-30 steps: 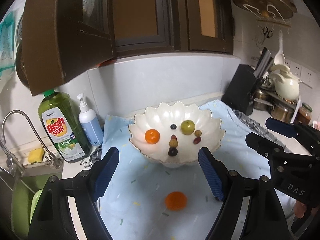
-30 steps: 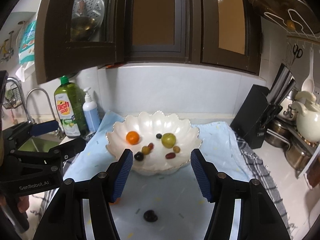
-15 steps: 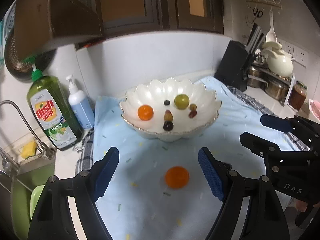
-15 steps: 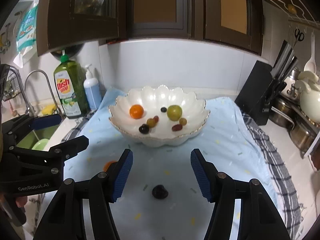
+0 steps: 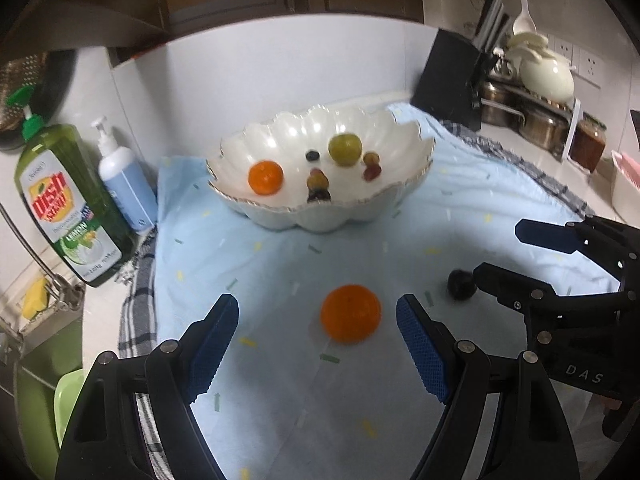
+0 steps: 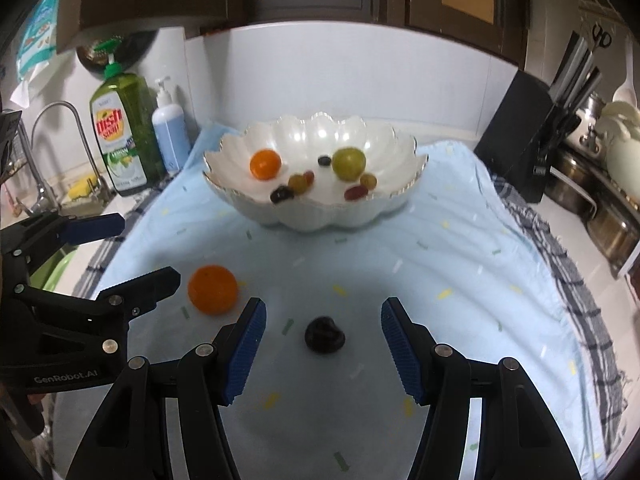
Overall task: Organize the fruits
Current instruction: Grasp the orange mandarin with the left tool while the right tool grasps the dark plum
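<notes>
the left gripper (image 5: 318, 334) hangs released with the loose orange (image 5: 350, 313) between its fingers (image 5: 214, 330), untouched. the right gripper (image 6: 322, 338) likewise brackets the dark plum (image 6: 324, 334), nothing clenched. both fruits lie on the blue cloth (image 6: 460, 264) in front of the scalloped bowl (image 6: 316, 216). likely risks: round fruit rolling off a pad when nudged unevenly, the soft plum bruising under a hard squeeze, or the two grippers knocking together, being so near.

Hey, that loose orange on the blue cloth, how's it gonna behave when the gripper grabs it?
The orange is round, so a nudge would probably roll it, though the cloth may slow it. It looks firm, likely holding shape between the left gripper pads. Its smooth skin might slip off-centre.
</notes>
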Available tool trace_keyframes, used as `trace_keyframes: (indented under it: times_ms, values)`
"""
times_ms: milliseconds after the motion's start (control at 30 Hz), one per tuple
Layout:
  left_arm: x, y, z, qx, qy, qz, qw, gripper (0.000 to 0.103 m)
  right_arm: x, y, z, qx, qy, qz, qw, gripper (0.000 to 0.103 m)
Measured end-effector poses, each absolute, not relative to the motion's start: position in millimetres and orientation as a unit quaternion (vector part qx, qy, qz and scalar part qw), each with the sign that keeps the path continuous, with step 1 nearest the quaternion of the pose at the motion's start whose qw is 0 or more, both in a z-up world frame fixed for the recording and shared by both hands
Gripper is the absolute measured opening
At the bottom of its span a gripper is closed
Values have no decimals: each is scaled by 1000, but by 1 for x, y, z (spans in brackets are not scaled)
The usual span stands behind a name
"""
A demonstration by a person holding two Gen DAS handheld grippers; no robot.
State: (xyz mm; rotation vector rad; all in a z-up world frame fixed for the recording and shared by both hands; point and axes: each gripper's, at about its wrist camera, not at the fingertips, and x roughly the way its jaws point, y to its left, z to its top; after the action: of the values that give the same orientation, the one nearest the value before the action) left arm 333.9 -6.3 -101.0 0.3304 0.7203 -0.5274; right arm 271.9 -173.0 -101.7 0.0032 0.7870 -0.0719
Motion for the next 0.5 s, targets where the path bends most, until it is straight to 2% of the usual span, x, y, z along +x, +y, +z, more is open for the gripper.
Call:
trace_keyframes:
  times_ms: [267,500]
  values:
    - [344,-14,-128,168,369,-271,873,80,278,-174,-124,8,407,-39,913,61]
    - [352,-21,-139,173,377,-280,866,72,286,-176,-136,7,423,-37,905,59]
